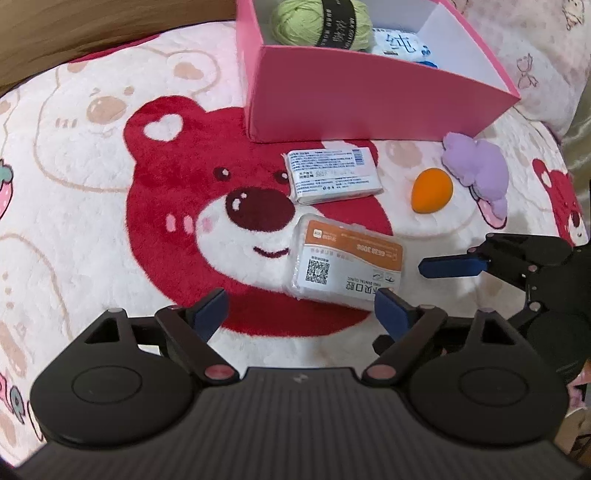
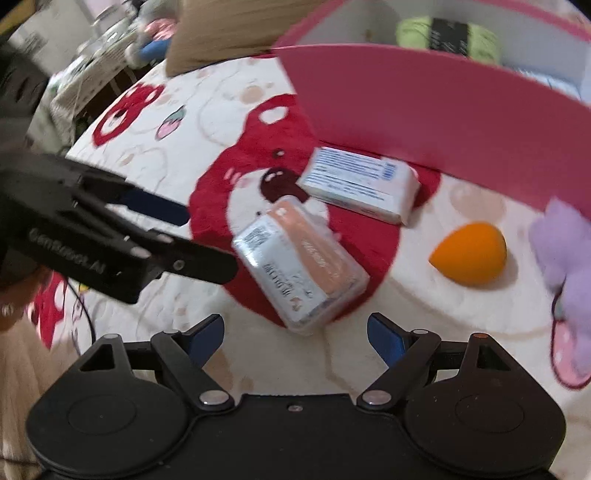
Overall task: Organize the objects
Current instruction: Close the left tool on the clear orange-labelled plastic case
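The clear box (image 1: 345, 260) has an orange label with a QR code and "DENTAL CLINIC"; the left gripper (image 2: 207, 240) says "GenRobot.AI"

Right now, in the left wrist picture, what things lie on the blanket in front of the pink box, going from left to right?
White packet → orange sponge → purple plush toy. The clear plastic case overlaps the packet's span, so I left it out.

Bear-print fleece blanket (image 1: 92, 177); brown pillow (image 2: 221, 33) behind.
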The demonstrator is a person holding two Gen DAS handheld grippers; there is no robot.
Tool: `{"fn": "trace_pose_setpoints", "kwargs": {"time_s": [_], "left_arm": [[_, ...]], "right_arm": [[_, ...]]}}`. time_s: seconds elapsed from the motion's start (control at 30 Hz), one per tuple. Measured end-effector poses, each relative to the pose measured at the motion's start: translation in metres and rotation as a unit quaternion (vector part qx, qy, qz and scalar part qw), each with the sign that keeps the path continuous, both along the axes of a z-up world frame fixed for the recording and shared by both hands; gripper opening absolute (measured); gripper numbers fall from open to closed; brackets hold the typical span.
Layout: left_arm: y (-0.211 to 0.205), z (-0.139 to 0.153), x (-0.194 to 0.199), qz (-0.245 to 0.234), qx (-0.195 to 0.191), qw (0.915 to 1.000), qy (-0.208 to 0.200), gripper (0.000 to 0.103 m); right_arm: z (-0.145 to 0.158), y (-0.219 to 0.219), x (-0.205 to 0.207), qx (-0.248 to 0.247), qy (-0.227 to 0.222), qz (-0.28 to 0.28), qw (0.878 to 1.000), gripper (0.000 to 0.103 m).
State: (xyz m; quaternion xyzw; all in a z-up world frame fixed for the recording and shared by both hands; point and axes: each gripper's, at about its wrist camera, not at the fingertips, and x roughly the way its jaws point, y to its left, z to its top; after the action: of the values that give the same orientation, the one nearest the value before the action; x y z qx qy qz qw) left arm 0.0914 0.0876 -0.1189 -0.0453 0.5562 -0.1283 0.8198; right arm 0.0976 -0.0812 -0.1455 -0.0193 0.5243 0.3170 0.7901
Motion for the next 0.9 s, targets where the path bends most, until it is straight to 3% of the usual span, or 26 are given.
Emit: {"fn": "trace_pose_setpoints", "kwargs": {"time_s": [0.2,0.33,0.43,0.7,0.8,0.9], "left_arm": [[-0.003,-0.005,0.012,0.005,-0.004,0.9999,-0.015,0.092],[-0.002,-0.006,0.017,0.015,-0.015,0.9995,-0.024,0.093],[-0.006,-0.007,0.018,0.011,-0.002,0.9992,-0.038,0.093],[-0.005,-0.015,0.023,0.025,-0.023,0.9992,-0.02,0.088],[-0.005,-0.022,0.024,0.03,-0.06,0.9977,0.008,0.062],[-0.006,-0.027,0.023,0.034,-0.079,0.9958,0.031,0.061]], "right_arm": [[-0.017,-0.001,0.006,0.031,0.055,-0.042,0.997,0.088],[-0.018,0.003,0.004,0.03,0.053,-0.048,0.997,0.088],[-0.02,0.003,0.005,0.044,0.058,-0.068,0.995,0.088],[-0.019,0.011,0.005,0.056,0.048,-0.067,0.995,0.088],[-0.018,0.014,0.004,0.048,0.026,-0.067,0.996,0.088],[-0.016,0.012,0.004,0.047,0.015,-0.07,0.996,0.089]]}}
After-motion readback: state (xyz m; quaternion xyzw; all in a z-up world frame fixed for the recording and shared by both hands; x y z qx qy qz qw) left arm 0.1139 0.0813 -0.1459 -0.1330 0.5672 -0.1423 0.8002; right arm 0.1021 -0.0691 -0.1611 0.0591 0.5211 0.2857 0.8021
